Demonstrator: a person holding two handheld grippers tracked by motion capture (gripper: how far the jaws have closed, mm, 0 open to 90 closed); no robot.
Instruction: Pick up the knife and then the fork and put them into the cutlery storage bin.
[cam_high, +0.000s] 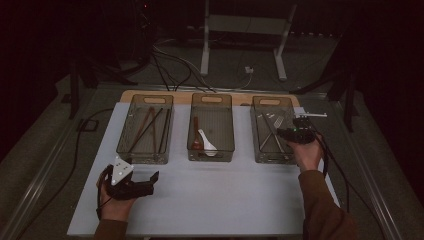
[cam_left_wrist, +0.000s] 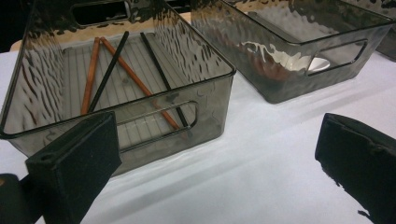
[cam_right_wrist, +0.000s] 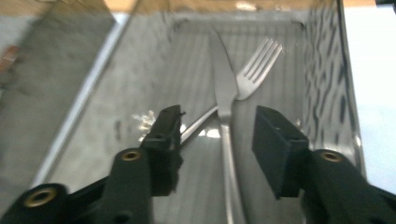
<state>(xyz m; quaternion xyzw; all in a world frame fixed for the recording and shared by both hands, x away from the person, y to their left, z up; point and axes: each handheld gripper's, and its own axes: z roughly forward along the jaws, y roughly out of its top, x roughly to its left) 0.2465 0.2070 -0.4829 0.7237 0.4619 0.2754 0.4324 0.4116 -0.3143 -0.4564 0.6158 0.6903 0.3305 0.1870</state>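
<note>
- Inside the right-hand bin (cam_right_wrist: 327, 70), a knife (cam_right_wrist: 224, 88) lies lengthwise along the ribbed floor, and a fork (cam_right_wrist: 254, 74) crosses it at a slant, its tines pointing toward the far wall.
- Over them sits my right tool (cam_right_wrist: 217, 135), its jaws apart with the knife's handle showing in the gap between them; neither pad presses on the knife or the fork, so it grips nothing.
- From the high view, that right tool (cam_high: 295, 134) sits over the near right part of the bin (cam_high: 260, 150), with my hand behind it.
- One bin to the left, the middle bin (cam_high: 212, 97) holds a white spoon (cam_high: 206, 142) and a dark wooden spoon (cam_high: 196, 137) side by side.
- Farther left, the third bin (cam_left_wrist: 201, 84) holds two brown chopsticks (cam_left_wrist: 91, 77) and two black chopsticks (cam_left_wrist: 112, 70), crossing one another.
- All three bins stand in a row on the white bench (cam_high: 220, 200).
- My left tool (cam_left_wrist: 219, 158) rests near that bench's front left corner, well apart from the bins, jaws wide apart and empty.
</note>
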